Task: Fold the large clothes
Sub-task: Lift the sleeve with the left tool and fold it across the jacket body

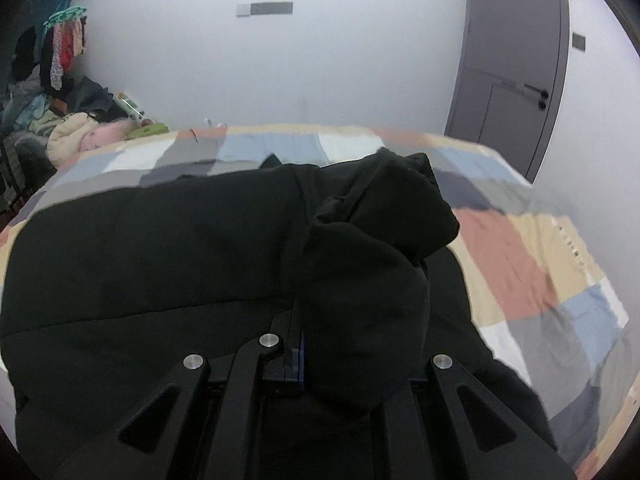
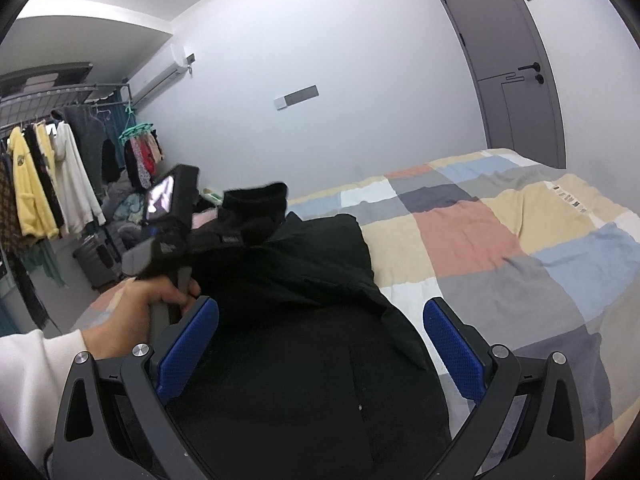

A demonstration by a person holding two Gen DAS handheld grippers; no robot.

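The left hand-held gripper (image 1: 298,344) is pressed together on a bunched fold of the black garment (image 1: 160,248), which hides its fingertips (only a sliver of blue pad shows). The right hand-held gripper (image 2: 320,344) is spread wide above the garment, holding nothing. The garment lies on the patchwork bed (image 2: 500,240), bare quilt stretching right.

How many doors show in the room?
1: a grey door in the white wall beyond the bed's far end, seen in both views. Others may lie outside view.
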